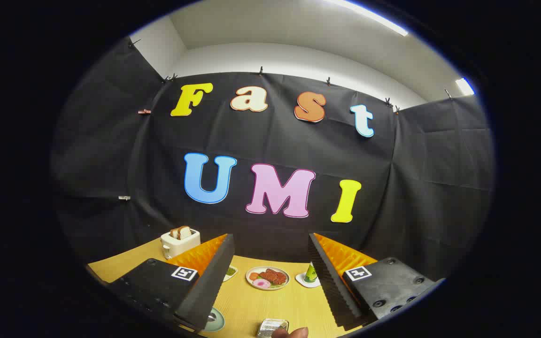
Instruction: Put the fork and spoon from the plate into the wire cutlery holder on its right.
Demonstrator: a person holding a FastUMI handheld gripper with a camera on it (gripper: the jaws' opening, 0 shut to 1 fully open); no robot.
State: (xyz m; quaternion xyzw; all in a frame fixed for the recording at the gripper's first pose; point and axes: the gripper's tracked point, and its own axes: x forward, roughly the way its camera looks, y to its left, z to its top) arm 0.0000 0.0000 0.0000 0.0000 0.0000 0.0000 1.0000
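- Gripper view, looking forward along my two fingers over a wooden table (pixel 251 305) toward the booth's black cloth wall; my gripper (pixel 270 277) is spread wide open, holding nothing, well above the table
- Low between my fingers, nearest me, sits a wire holder (pixel 273 326); a fingertip (pixel 291 333) of a person's hand shows just beside it
- Just by my left finger lies the rim of a greenish plate (pixel 216 320) with something metal on it, likely the fork or spoon; too little shows to tell which, or how its long axis runs
- So the plate lies low and left of me, the holder to its right; I judge I must tip down and left to reach the cutlery, nothing picked up yet
- Farther off, between my fingers: a plate of food (pixel 267 278); a green cup (pixel 310 273) on a saucer; a toaster (pixel 180 241) with bread beyond my left finger
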